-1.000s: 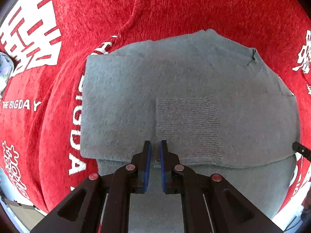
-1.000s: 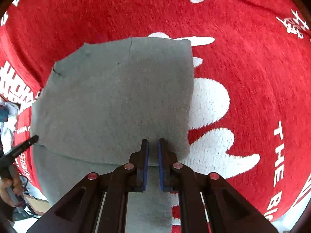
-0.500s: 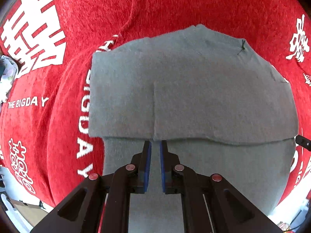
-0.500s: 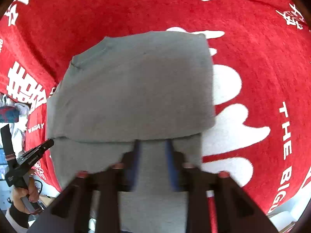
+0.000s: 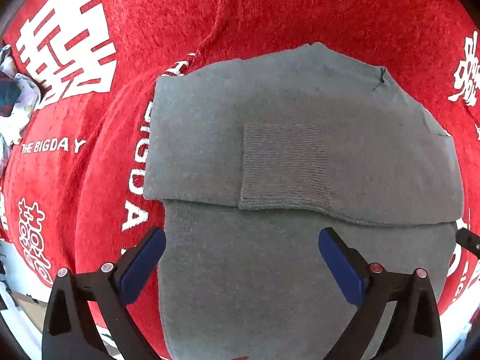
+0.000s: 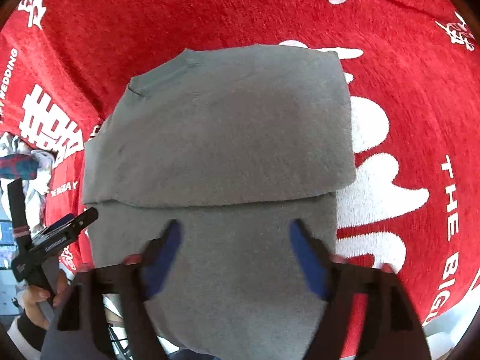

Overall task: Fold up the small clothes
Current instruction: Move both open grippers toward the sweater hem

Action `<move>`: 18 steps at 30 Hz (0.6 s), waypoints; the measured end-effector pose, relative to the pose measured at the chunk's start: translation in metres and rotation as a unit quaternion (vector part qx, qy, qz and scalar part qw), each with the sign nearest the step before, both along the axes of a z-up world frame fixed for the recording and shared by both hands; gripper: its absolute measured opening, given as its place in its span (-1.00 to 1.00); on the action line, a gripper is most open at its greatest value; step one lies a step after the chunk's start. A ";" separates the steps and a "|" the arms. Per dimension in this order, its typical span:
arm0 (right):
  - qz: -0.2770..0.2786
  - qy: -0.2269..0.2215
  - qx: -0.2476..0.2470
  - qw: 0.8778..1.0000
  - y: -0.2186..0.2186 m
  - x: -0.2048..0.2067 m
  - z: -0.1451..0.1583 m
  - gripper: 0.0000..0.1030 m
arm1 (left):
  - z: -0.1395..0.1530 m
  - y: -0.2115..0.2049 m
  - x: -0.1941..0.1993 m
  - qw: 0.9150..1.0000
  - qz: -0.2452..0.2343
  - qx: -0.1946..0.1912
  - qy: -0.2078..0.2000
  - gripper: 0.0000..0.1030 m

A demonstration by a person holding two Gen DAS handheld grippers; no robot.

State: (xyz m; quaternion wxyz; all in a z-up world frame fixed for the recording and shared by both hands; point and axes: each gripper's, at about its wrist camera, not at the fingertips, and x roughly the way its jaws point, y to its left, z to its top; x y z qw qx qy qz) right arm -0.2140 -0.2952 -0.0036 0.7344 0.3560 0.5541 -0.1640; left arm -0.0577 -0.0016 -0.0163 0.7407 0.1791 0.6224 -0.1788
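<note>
Grey knitwear, a small sweater [image 5: 300, 156], is being shown lying on a red cloth [image 5: 270, 9] printed with white characters and the words "THE BIGDAY". The sweater is being displayed partly folded: its upper part is lying doubled over the lower part, with a ribbed cuff [image 5: 285, 168] resting on top near the fold's edge. The neckline is being shown at the far side.

The left tongs [image 5: 241, 240] are being held above the lower, single layer of the sweater, pointing down at it. Their jaws have just been opening and are being shown spread wide, blue pads [image 5: 144, 265] well apart, with nothing gripped between them; only the flat fabric is lying below.

The right tongs [image 6: 234, 234] are being held over the same lower layer, seen blurred. Their jaws have just been opening too and are standing apart, holding nothing.

In the right wrist view, the left tongs' tip [image 6: 75, 222] is being seen at the sweater's left edge, with a hand [image 6: 39, 303] wrapped around the handle. A bundle of patterned cloth [image 5: 13, 99] is lying at the red cloth's far left edge.
</note>
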 end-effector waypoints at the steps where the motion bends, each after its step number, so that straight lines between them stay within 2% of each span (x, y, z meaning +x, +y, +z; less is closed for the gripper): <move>1: 0.004 -0.002 -0.002 1.000 0.000 -0.002 0.002 0.62 | -0.001 -0.001 0.000 1.000 0.002 0.002 0.001 0.98; 6: 0.012 -0.011 -0.022 1.000 -0.004 -0.008 0.008 0.71 | -0.005 -0.008 -0.007 1.000 0.000 0.011 0.006 0.98; 15: 0.034 -0.016 0.012 0.999 -0.011 -0.011 0.001 0.72 | -0.002 -0.020 -0.023 0.999 0.002 0.033 0.006 0.98; 18: 0.041 -0.018 0.022 0.999 -0.011 -0.012 -0.002 0.72 | -0.003 -0.018 -0.031 0.999 0.007 0.029 0.016 0.98</move>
